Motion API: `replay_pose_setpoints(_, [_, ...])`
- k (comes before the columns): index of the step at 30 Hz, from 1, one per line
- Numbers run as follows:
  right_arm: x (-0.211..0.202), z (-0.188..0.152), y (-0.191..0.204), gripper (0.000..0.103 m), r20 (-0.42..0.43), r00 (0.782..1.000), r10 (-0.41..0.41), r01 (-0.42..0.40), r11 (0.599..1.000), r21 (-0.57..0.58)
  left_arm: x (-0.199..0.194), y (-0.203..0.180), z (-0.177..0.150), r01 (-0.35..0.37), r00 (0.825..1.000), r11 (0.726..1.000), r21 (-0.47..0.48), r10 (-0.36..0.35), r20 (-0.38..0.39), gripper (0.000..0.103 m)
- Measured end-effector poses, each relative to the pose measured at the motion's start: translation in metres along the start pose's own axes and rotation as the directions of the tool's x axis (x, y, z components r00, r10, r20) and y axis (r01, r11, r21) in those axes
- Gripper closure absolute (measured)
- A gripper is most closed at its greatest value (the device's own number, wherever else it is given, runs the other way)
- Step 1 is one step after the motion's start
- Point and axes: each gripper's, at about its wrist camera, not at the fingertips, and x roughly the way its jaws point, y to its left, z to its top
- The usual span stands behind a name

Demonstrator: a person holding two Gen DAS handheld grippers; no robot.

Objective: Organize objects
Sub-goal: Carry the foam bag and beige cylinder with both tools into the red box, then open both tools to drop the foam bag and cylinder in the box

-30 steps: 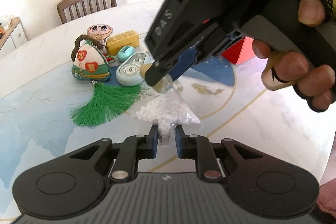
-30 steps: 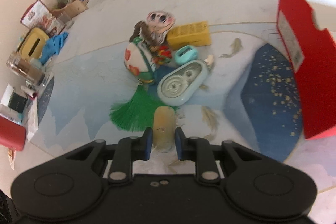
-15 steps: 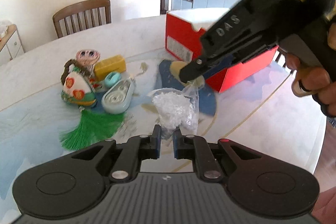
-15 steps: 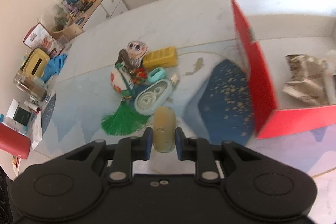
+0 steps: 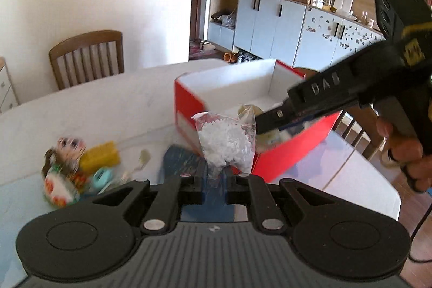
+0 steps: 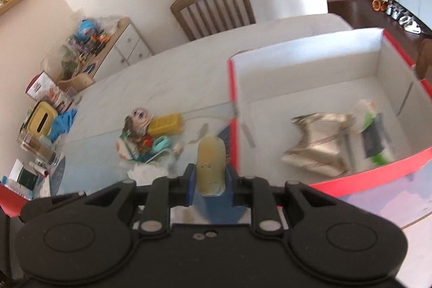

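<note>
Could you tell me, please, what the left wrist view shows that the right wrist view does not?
Only the left wrist view shows the clear bag of white granules pinched in the left hand-held gripper, the right hand on its device, and the wall cabinets.

Only the right wrist view shows the pale yellow cylinder clamped in the right hand-held gripper, the crumpled foil-like wrapper on the box floor, and the cluttered sideboard.

Both show the red box, the yellow block, the big-eyed doll and the wooden chair.
</note>
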Motion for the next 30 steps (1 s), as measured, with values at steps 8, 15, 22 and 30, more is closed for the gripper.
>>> replay_pose_setpoints(8, [-0.019,0.020,-0.059,0.082,0.041,0.996,-0.076,0.076,0.997,0.009,0.041,-0.031,0.041,-0.001,0.999,1.000,0.013,0.001,-0.052,0.093])
replay_pose_setpoints(15, [-0.021,0.027,-0.102,0.082,0.034,0.993,-0.114,0.114,0.993,0.015,0.089,-0.046,0.063,-0.013,0.989,1.000,-0.003,0.013,-0.145,0.093])
replay_pose_setpoints(22, [-0.008,0.029,-0.129,0.082,-0.002,0.992,-0.129,0.129,0.992,-0.001,0.128,-0.048,0.081,-0.050,0.977,0.998,-0.025,0.044,-0.211,0.093])
replay_pose_setpoints(30, [0.013,0.029,-0.134,0.082,-0.083,0.991,-0.106,0.101,0.993,-0.062,0.172,-0.049,0.095,-0.106,0.956,0.994,-0.035,0.092,-0.280,0.093])
